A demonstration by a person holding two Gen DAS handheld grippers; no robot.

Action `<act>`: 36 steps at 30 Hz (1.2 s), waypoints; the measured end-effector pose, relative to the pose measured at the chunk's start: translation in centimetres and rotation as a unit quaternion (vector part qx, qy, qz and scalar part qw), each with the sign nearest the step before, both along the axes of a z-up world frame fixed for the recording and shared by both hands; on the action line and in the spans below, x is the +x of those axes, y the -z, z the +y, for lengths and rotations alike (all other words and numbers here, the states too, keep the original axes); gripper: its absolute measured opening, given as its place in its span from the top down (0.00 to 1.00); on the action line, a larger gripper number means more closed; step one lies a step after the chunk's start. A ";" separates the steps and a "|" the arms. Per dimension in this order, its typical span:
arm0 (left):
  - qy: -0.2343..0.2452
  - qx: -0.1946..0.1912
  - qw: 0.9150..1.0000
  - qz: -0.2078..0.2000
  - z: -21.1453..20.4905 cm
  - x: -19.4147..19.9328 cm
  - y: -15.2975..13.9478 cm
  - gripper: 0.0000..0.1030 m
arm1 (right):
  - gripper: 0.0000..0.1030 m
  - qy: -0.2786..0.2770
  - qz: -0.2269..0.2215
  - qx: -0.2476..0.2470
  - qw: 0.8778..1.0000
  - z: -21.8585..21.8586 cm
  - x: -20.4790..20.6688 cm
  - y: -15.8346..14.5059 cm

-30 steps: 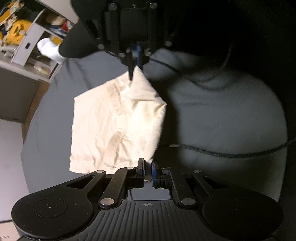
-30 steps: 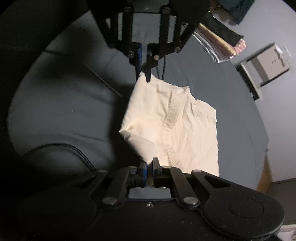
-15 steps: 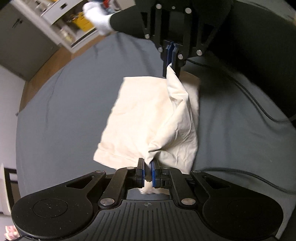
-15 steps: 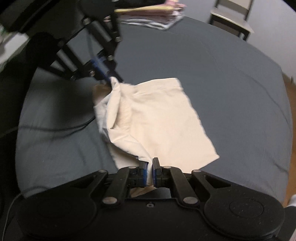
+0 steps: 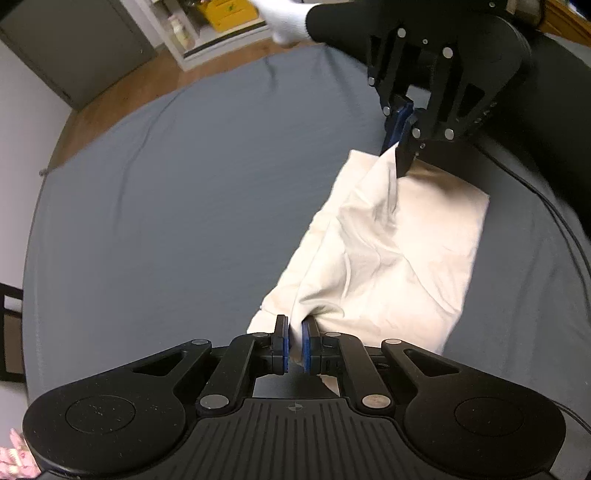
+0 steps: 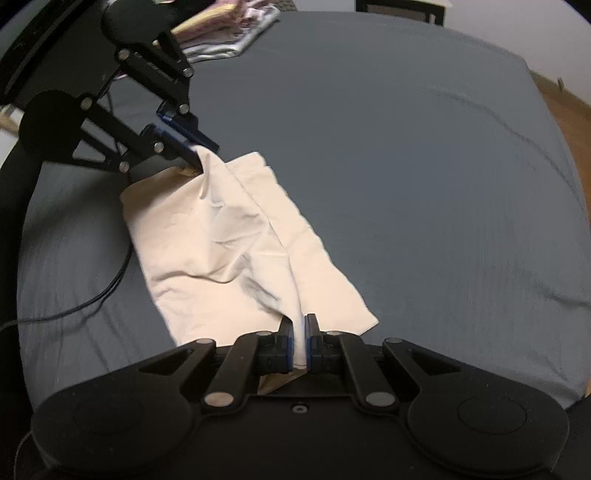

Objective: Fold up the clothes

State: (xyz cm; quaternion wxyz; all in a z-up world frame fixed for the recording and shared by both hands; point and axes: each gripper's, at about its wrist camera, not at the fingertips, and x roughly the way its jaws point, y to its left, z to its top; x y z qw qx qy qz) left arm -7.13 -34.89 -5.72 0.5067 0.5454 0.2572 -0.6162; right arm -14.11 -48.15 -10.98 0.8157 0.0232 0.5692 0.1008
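Note:
A cream garment [image 5: 399, 254] lies partly folded on the dark grey bed sheet [image 5: 177, 206]. My left gripper [image 5: 294, 341] is shut on one end of its raised fold. The right gripper [image 5: 400, 147] pinches the other end at the far side of that view. In the right wrist view my right gripper [image 6: 299, 341] is shut on the cream garment [image 6: 229, 236], and the left gripper [image 6: 195, 153] holds the opposite corner at upper left. The fold runs as a ridge between both grippers, slightly above the lower layer.
A black cable [image 6: 92, 295] trails over the sheet beside the garment. A stack of folded clothes [image 6: 225, 33] sits at the bed's far edge. Shelves with yellow items [image 5: 218, 14] and wooden floor [image 5: 122, 92] lie beyond the bed. A white-gloved hand [image 5: 284, 18] holds the right gripper.
Both grippers have carried the held edge across the garment, laying it over itself into a narrower strip. The views have swung round to show more of the sheet.

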 end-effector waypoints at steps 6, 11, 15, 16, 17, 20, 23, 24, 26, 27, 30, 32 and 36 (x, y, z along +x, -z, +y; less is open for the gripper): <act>-0.015 0.017 1.000 -0.001 -1.6 0.4 2.0 0.94 | 0.93 0.021 0.025 0.017 0.999 -1.2 1.7 2.1; -0.034 0.023 0.999 0.005 -1.5 1.0 2.7 0.94 | 0.93 0.036 0.028 0.037 0.998 -2.2 2.0 1.9; -0.057 0.021 0.998 0.019 -1.5 1.6 2.6 0.93 | 0.92 0.045 0.041 0.044 0.997 -2.6 1.9 2.2; -0.065 0.019 0.997 0.023 -1.5 1.7 2.7 0.93 | 0.89 0.048 0.044 0.042 0.997 -2.6 1.9 2.4; -0.073 0.017 0.997 0.026 -1.6 1.8 2.8 0.93 | 0.86 0.051 0.047 0.041 0.997 -2.6 1.8 2.6; -0.100 0.011 0.994 0.041 -1.6 2.3 2.9 0.92 | 0.85 0.064 0.047 0.049 0.996 -2.8 1.5 2.5; -0.129 -0.006 0.990 0.057 -0.4 3.4 1.8 0.88 | 0.75 0.086 0.041 0.044 0.995 -3.2 0.9 2.1; -0.138 -0.015 0.988 0.061 0.1 3.8 1.3 0.88 | 0.73 0.093 0.038 0.042 0.994 -3.4 0.6 2.0; -0.167 -0.046 0.983 0.065 1.3 4.7 0.0 0.88 | 0.72 0.102 0.034 0.038 0.994 -3.6 -0.1 1.8; -0.182 -0.064 0.979 0.065 1.9 5.1 -0.6 0.88 | 0.72 0.106 0.031 0.032 0.993 -3.6 -0.4 1.6; -0.221 -0.124 0.963 0.088 4.2 6.0 -2.8 0.88 | 0.72 0.127 0.000 -0.003 0.992 -2.9 -1.8 0.2; -0.230 -0.154 0.950 0.145 5.9 5.8 -3.9 0.88 | 0.72 0.139 -0.036 -0.003 0.990 -1.7 -3.1 -1.3; -0.233 -0.169 0.931 0.226 8.0 3.9 -3.1 0.88 | 0.62 0.136 -0.090 0.047 0.986 2.3 -5.0 -2.4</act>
